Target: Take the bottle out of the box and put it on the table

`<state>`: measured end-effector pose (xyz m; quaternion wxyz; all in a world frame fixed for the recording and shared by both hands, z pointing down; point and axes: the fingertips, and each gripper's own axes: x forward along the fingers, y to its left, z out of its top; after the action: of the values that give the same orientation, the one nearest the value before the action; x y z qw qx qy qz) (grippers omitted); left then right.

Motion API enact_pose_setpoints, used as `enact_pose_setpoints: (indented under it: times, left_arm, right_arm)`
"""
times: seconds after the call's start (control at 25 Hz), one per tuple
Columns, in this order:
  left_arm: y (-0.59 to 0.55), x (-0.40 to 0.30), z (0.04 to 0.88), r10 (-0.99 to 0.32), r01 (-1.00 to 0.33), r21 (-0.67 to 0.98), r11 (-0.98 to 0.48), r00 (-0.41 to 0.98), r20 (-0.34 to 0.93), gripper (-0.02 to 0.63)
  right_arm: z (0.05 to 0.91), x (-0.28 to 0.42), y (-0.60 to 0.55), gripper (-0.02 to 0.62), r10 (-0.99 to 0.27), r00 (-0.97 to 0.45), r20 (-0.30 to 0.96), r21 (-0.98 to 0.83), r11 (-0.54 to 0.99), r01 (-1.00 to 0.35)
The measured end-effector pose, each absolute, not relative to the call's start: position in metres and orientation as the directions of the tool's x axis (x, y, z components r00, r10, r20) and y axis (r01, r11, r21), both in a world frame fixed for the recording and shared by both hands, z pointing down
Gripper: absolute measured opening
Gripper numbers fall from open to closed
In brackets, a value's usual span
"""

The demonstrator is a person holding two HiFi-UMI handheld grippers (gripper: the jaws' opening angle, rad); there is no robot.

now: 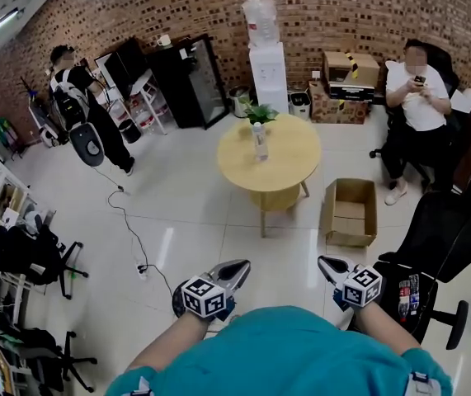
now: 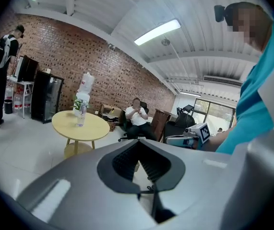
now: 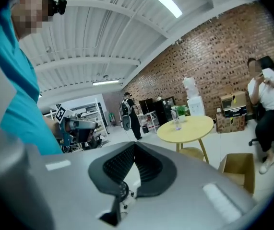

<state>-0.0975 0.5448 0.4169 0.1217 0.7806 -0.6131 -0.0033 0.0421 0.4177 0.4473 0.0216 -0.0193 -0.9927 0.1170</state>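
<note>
A clear water bottle (image 1: 260, 142) stands upright on the round yellow table (image 1: 289, 167), next to a small green plant (image 1: 260, 113). An open cardboard box (image 1: 350, 213) sits on the floor right of the table; only cardboard shows inside it. My left gripper (image 1: 239, 269) and right gripper (image 1: 326, 262) are held low in front of me, well short of table and box, both shut with nothing between the jaws. The left gripper view shows the bottle (image 2: 81, 114) on the table (image 2: 91, 128). The right gripper view shows the bottle (image 3: 177, 118), the table (image 3: 194, 127) and the box (image 3: 240, 169).
A person sits on a chair (image 1: 416, 97) at the back right, and another stands at the back left (image 1: 78, 97). A water dispenser (image 1: 268, 64) and a black cabinet (image 1: 190, 81) line the brick wall. A black office chair (image 1: 441, 246) stands to my right. A cable (image 1: 132, 229) crosses the floor.
</note>
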Motion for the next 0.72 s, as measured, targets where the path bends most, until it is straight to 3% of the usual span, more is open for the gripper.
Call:
enact_pose_setpoints:
  times: [0.72]
  left_arm:
    - [0.678,-0.202,0.435,-0.965,-0.947,0.212,-0.240,0.257,0.058,0.003]
  right_arm:
    - [0.441,-0.040,0.526,0.000,-0.060,-0.997,0.048,-0.183,0.981,-0.068]
